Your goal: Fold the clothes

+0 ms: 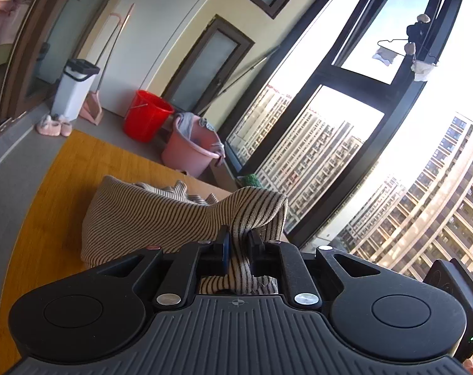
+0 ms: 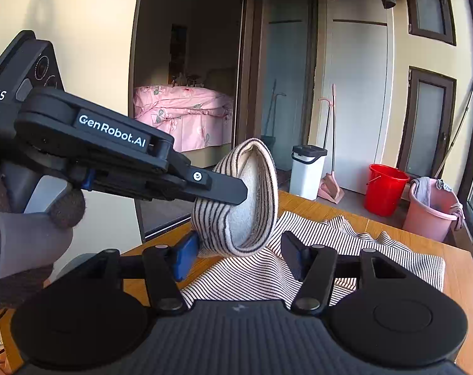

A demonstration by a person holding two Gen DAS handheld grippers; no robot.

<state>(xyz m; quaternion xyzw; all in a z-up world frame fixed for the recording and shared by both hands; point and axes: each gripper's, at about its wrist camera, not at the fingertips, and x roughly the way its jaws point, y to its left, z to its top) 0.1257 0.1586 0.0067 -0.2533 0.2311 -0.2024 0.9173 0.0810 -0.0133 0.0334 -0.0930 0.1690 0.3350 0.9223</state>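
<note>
- Left hand-held gripper [image 1: 239, 240]: jaws nearly closed, pinching a bunched fold of the striped garment [image 1: 148, 215]. In the right wrist view it enters from the left, angled slightly downward, and holds a rolled cuff-like end [image 2: 236, 200] up off the tabletop [image 2: 458, 268].
- A gloved hand [image 2: 5, 206] grips the handle of this tool at the left edge of the right wrist view.
- Garment location: the bulk lies spread and rumpled on the tabletop, and the held end rises from it into the air between the two tools.
- Right hand-held gripper [image 2: 239, 254]: jaws part open. The blue left pad [image 2: 184, 259] is touching or just beside the lower edge of the raised end; the right pad [image 2: 294, 257] stands apart from the cloth. No grip is made.
- Pose: the right tool points forward and slightly down, set just below and in front of the left tool's fingertips.
- Judgement, step in hand: the right tool appears to be taking hold of the raised end.
- Judgement, good practice: centre the cloth between both pads before closing, catch every layer of the roll, and keep the left pinch firm until the right grip is sure.
- Risk: closing off-centre may push the end aside instead of catching it.
</note>
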